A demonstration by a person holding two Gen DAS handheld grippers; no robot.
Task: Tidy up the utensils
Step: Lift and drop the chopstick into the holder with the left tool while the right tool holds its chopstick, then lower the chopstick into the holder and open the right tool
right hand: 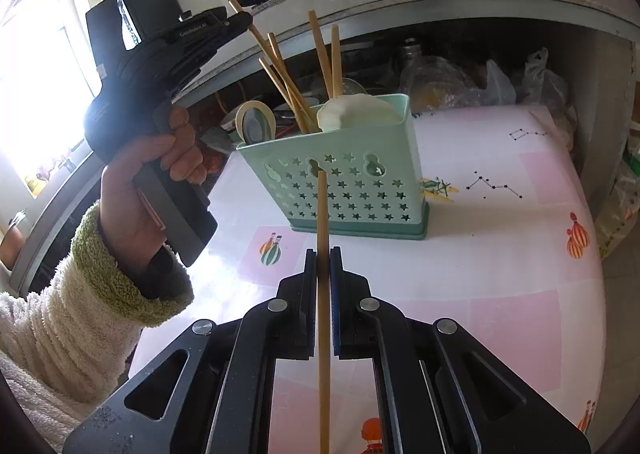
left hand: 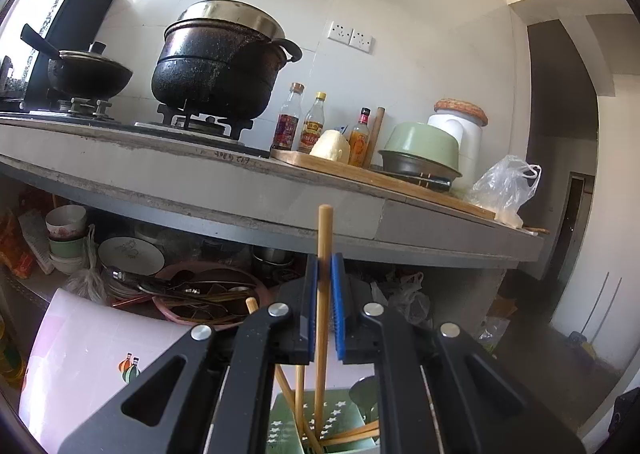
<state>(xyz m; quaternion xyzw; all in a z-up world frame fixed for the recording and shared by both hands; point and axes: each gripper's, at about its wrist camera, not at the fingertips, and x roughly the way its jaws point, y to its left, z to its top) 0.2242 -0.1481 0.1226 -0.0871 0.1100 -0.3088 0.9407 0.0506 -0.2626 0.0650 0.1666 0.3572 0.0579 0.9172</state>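
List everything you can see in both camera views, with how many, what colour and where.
Utensil holder: one, mint green with star holes, on the table.
Chopsticks: several, tan wood, standing in the holder; one more in each claw.
Table: one, pink and white patterned cover, under the holder.
Big pot: one, black, on the stove.
Wok: one, black with lid, on the stove's left burner.
Bottles: three, on the counter by the wall.
Cutting board: one, wooden, on the counter.
Green bowl: one, upside down on the counter.
Plastic bag: one, clear, at the counter's end.
Left claw: black, blue pads, around a chopstick over the holder.
Right claw: black, gripping a chopstick.
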